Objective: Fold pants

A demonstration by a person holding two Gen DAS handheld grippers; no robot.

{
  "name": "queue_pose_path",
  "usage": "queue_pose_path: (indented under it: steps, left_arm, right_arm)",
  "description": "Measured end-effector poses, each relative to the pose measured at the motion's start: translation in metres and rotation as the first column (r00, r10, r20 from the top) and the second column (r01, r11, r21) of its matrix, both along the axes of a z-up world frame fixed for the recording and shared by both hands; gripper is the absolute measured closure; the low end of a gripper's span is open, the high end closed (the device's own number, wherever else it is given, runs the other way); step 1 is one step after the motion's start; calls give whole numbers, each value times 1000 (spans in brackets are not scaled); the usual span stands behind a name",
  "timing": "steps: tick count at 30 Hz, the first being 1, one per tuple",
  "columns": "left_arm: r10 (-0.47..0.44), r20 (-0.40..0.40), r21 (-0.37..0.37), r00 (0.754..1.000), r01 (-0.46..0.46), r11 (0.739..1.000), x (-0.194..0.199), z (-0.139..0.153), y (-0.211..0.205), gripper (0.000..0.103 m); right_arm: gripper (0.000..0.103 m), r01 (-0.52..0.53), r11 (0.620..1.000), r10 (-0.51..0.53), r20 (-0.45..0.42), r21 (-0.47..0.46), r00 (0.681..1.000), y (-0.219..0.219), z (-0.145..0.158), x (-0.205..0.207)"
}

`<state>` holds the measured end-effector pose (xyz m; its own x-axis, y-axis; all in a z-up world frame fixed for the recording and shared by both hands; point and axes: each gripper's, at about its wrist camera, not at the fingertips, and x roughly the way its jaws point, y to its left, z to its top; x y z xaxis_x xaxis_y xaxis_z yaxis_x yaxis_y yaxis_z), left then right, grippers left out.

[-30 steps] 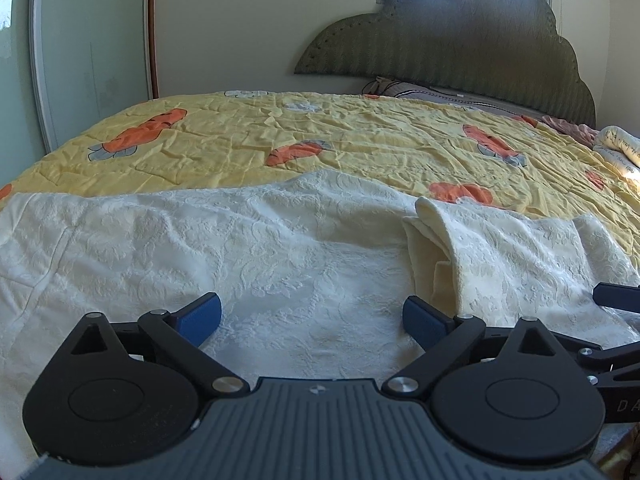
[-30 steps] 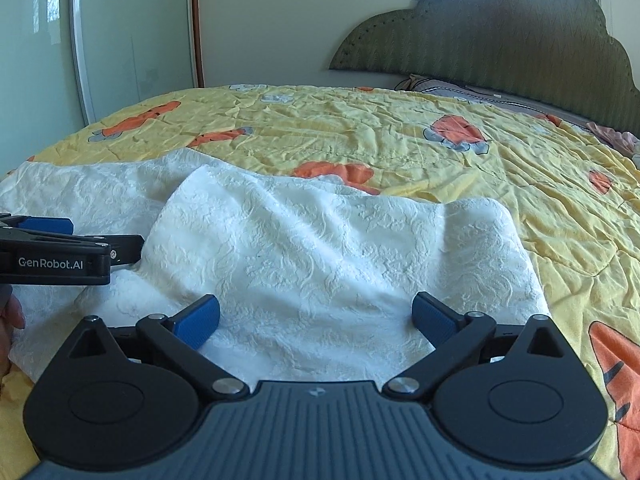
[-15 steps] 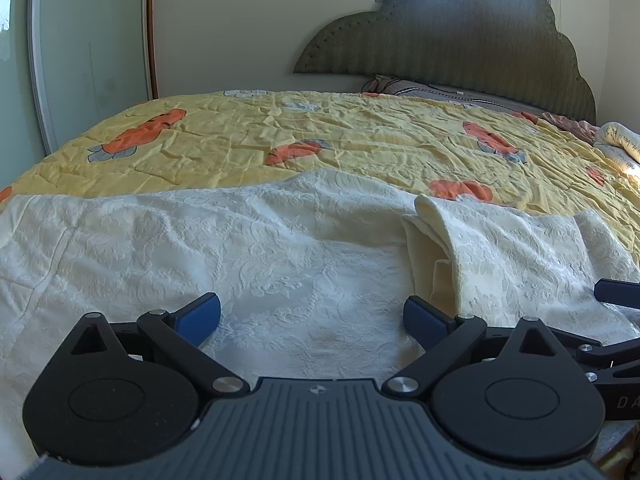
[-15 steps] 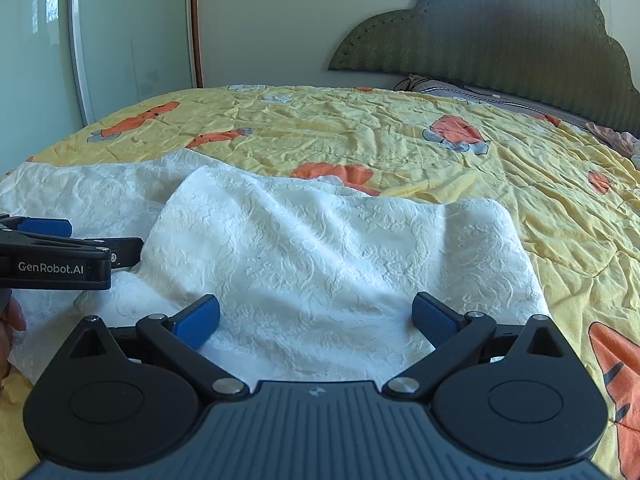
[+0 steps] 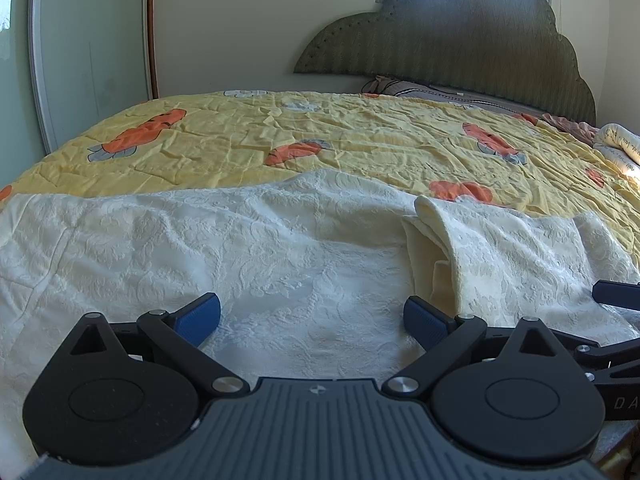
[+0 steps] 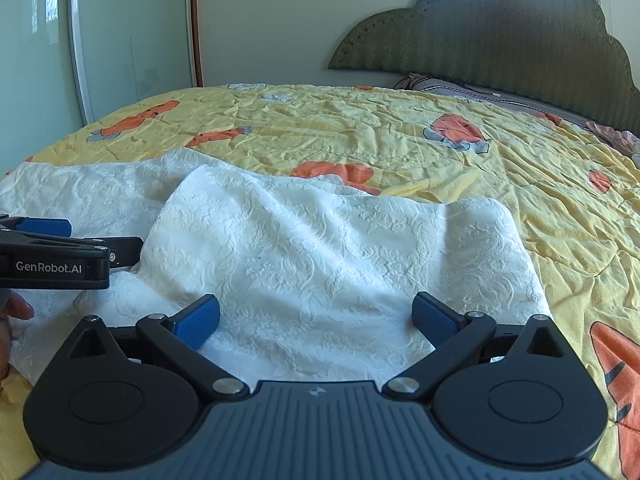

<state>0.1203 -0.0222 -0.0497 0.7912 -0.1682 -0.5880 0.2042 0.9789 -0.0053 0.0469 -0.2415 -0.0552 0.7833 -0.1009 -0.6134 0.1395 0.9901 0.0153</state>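
Observation:
Cream-white embossed pants (image 5: 240, 248) lie spread across the near part of the bed, with a folded-over flap (image 5: 436, 240) right of centre. In the right wrist view the same pants (image 6: 328, 256) show that flap as a raised layer. My left gripper (image 5: 312, 316) hovers low over the fabric, its blue pads wide apart and nothing between them. My right gripper (image 6: 316, 316) is likewise open over the folded layer. Each gripper shows in the other's view: the right one at the edge (image 5: 616, 300), the left one at the far left (image 6: 60, 248).
A yellow quilt (image 5: 360, 136) with orange prints covers the bed beyond the pants. A dark green headboard (image 5: 460, 36) and a pillow (image 5: 416, 90) stand at the far end. A glass sliding door (image 5: 88, 48) is on the left. A person's fingers (image 6: 12, 312) hold the left gripper.
Both grippers have stayed open and nearly still; the views have shifted only slightly, and the pants lie as before.

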Motion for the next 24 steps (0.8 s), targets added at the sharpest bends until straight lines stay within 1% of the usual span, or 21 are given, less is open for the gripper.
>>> queue_pose_path:
  steps: [8,16,24]
  left_arm:
    - [-9,0,-9,1000,9,1000,-2,0,2,3]
    - [-13,5,36,1000,12,999,-4,0,-4,1]
    - [-11,2,37,1000,11,999,-3,-1,-4,1]
  right_arm:
    - [0,1,1000,-1,-1,-8,1000,0,0,0]
    - [0,2,1000,-2,-1,-6,1000,1,0,0]
    - [0,3,1000,-3,0,-6,1000,1,0,0]
